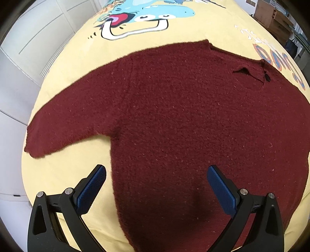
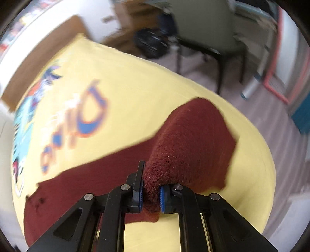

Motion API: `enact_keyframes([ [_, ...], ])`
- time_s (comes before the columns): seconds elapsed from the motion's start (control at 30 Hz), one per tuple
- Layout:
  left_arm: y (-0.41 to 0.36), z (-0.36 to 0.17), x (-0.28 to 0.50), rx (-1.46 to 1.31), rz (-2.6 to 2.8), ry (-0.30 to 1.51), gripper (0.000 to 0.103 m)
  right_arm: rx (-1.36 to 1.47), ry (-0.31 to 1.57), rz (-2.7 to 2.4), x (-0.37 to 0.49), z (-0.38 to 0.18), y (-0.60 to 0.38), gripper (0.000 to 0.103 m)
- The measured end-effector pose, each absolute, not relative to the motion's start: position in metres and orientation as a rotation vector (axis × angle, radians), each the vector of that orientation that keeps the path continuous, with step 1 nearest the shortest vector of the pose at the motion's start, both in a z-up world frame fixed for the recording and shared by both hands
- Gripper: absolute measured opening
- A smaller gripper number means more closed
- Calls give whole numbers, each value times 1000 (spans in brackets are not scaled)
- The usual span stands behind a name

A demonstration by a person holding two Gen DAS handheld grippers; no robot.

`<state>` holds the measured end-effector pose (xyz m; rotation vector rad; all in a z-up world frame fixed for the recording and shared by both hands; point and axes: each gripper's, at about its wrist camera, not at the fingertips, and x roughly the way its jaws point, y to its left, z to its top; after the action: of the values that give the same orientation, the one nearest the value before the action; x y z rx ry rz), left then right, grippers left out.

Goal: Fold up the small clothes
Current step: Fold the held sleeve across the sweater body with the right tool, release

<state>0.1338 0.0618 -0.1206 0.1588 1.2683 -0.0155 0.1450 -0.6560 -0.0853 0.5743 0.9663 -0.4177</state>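
A dark red knitted sweater [image 1: 174, 116] lies flat on a yellow printed sheet [image 1: 73, 50], with one sleeve [image 1: 64, 124] stretched out to the left. My left gripper [image 1: 156, 189] hovers open above the sweater's lower body, its blue pads [image 1: 91, 191] wide apart with nothing between them. In the right wrist view my right gripper [image 2: 151, 195] is shut on a bunched fold of the other sleeve [image 2: 191, 147], which rises off the sheet [image 2: 135, 97] towards the jaws. The sweater's body [image 2: 81, 184] spreads to the left below it.
White cupboard doors [image 1: 38, 38] stand left of the bed. Beyond the bed's far edge are a dark chair [image 2: 211, 34], a black bag [image 2: 151, 44] on the floor and wooden furniture [image 1: 271, 15]. The sheet carries a blue cartoon print [image 1: 143, 13].
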Motion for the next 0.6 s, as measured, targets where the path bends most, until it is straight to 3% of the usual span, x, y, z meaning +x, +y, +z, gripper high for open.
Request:
enact_keyframes([
  [0.23, 71, -110, 141, 136, -49, 1233, 102, 411, 889, -214, 187, -15, -541, 12],
  [0.6, 84, -107, 163, 100, -91, 1211, 102, 342, 927, 50, 231, -15, -367, 12],
])
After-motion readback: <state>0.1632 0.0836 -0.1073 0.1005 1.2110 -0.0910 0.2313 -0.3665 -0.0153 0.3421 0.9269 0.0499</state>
